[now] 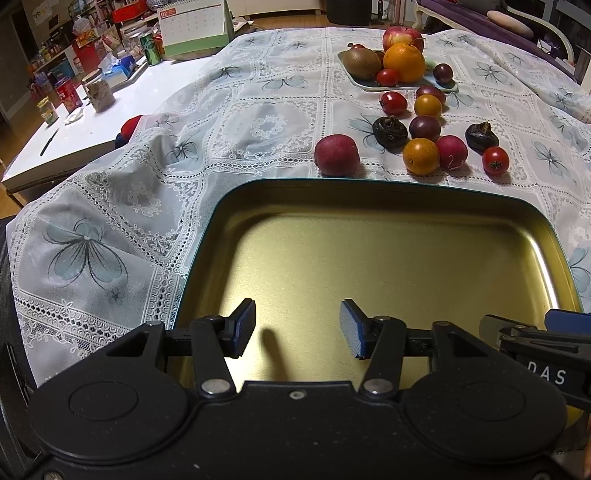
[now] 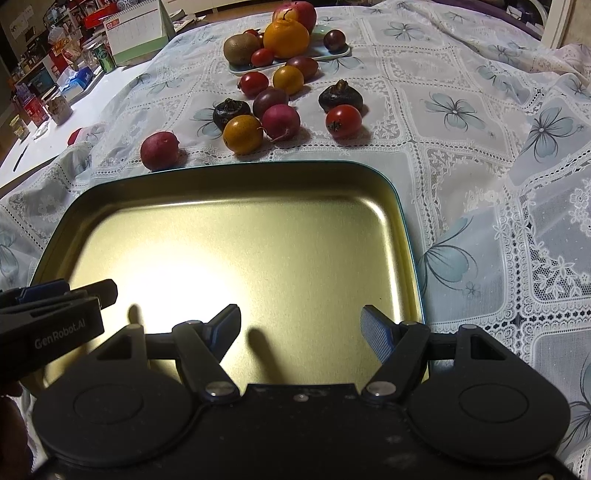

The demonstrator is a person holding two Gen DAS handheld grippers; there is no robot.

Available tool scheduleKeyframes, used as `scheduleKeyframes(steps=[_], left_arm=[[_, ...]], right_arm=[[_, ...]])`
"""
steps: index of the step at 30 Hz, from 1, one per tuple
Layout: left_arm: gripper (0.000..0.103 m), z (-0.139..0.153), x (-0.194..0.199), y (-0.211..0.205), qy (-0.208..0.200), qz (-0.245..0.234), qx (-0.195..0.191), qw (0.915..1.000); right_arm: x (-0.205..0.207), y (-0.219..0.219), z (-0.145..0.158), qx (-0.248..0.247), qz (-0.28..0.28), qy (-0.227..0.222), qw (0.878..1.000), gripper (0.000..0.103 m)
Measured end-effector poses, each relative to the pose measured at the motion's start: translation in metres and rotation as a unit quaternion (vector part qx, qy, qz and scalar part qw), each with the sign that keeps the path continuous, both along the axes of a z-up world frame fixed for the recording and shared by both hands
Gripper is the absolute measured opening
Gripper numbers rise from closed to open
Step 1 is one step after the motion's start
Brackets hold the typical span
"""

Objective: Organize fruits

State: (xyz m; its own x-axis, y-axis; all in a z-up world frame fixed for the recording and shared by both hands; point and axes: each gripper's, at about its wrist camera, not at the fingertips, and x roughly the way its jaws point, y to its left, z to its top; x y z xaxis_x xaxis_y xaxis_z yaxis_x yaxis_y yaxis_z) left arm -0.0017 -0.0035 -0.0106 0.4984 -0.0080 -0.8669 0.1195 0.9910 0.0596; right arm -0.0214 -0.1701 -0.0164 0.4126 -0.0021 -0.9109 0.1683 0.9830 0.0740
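Note:
An empty gold metal tray (image 1: 369, 206) (image 2: 221, 184) lies on the lace tablecloth right below both grippers. My left gripper (image 1: 297, 328) is open and empty over the tray's near part. My right gripper (image 2: 301, 330) is open and empty beside it. Beyond the tray's far rim lie loose small fruits: a red plum (image 1: 337, 155) (image 2: 160, 150), small oranges (image 1: 421, 156) (image 2: 242, 134), cherry tomatoes (image 1: 495, 160) (image 2: 343, 120), dark purple fruits (image 1: 424, 128) (image 2: 270, 101) and black water chestnuts (image 1: 389, 132) (image 2: 340, 96). Farther back a pale plate (image 1: 364, 85) (image 2: 240, 69) holds an apple, a large orange (image 1: 404, 61) (image 2: 286, 38) and a kiwi.
At the far left, a white tabletop (image 1: 110, 125) carries jars, a can, a tissue pack and a desk calendar (image 1: 194, 27). A knife (image 1: 48, 142) lies near its edge. The tablecloth (image 2: 480, 166) is rumpled to the right and at the left front.

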Motion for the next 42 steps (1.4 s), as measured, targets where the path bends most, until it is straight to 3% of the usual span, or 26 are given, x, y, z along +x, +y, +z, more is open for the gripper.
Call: scheduleKeyframes(steps=[27,32,42], left_arm=[[0.058,0.0,0.001,0.001,0.009,-0.003,-0.008,0.9999],[0.058,0.004,0.003,0.0,-0.001,-0.005,0.009,0.9999],[0.058,0.021,0.023,0.002,-0.034,-0.02,0.0,0.9992]], right_arm=[[0.003,0.001,-0.004,0.003,0.003,0.015,1.0,0.075],[0.005,0.0,-0.005,0.007,0.006,0.018,1.0,0.075],[0.025,-0.02,0.016,-0.001,0.009,-0.023,1.0,0.075]])
